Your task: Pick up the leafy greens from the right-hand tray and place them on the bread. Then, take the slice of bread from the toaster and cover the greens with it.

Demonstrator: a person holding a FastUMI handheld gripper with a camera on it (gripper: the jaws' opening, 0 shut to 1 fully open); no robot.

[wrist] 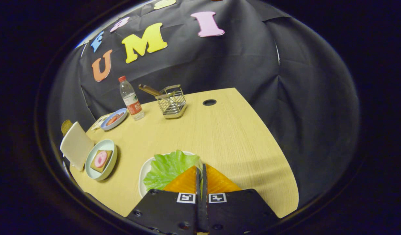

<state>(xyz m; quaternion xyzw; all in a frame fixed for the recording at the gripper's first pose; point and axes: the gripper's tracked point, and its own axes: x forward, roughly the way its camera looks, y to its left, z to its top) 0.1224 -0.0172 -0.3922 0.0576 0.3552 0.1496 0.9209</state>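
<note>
Toaster (76,144) sits at the desk's (226,137) left edge, and a slice of bread (66,126) shows just behind it. Right beside the toaster stands a plate (90,161) carrying the open bread (101,160) with a pink round on top. Farther back along that left edge are a small dish (114,119) of food, a water bottle (131,98) and a wire holder (172,101) near the back edge.

Leafy greens (166,168) lie on a white tray (144,173) at the near edge, just ahead of and left of the gripper (200,174), whose fingers are pressed together with almost no gap. Whether a leaf edge is pinched between them I cannot tell.

Risks, as I judge them: if the fingers hold nothing, or only a thin frill, the leaf may stay on the tray or slip off on the way left. A limp leaf could also drape off the bread, or drag the pink round askew when it lands.
</note>
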